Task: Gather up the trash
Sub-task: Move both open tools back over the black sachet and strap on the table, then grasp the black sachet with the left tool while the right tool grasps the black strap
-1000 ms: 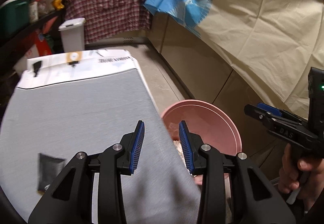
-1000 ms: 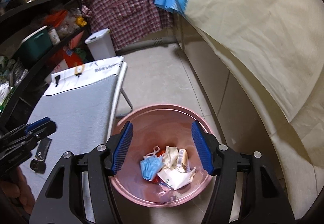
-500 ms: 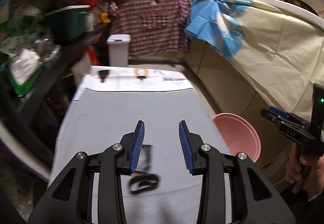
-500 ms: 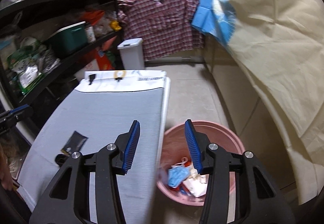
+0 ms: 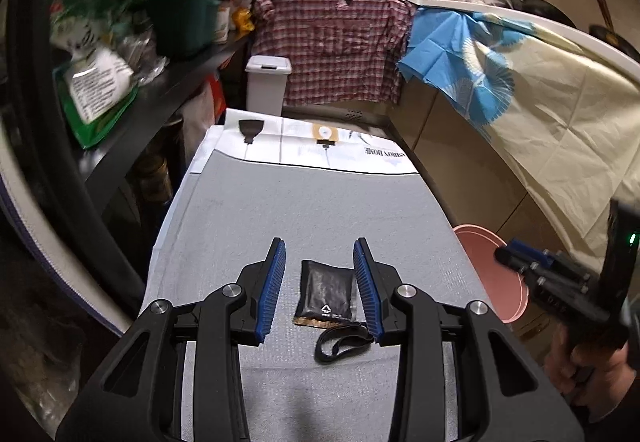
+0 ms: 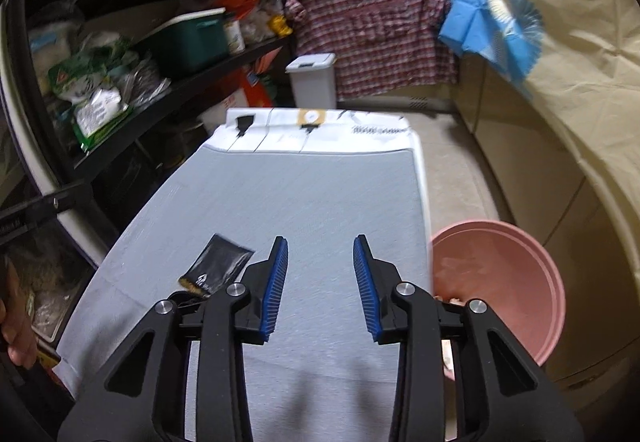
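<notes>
A black foil packet (image 5: pixel 326 294) lies on the grey table top (image 5: pixel 304 210), with a black band loop (image 5: pixel 340 340) just in front of it. My left gripper (image 5: pixel 320 288) is open, its blue pads on either side of the packet, above it. My right gripper (image 6: pixel 320 288) is open and empty over the table. The packet (image 6: pixel 218 268) lies to its left. The pink bin (image 6: pixel 500 282) stands on the floor right of the table; it also shows in the left wrist view (image 5: pixel 490 270).
Black shelves (image 6: pixel 132 54) full of bags and boxes run along the left. A white lidded bin (image 6: pixel 314 80) and a plaid shirt (image 6: pixel 376 26) are beyond the table's far end. A cream cloth (image 6: pixel 560 54) drapes the counter on the right.
Both grippers swung left from the pink bin to the table. My left gripper now frames the black packet. The right gripper, which was over the bin, is over the table.
</notes>
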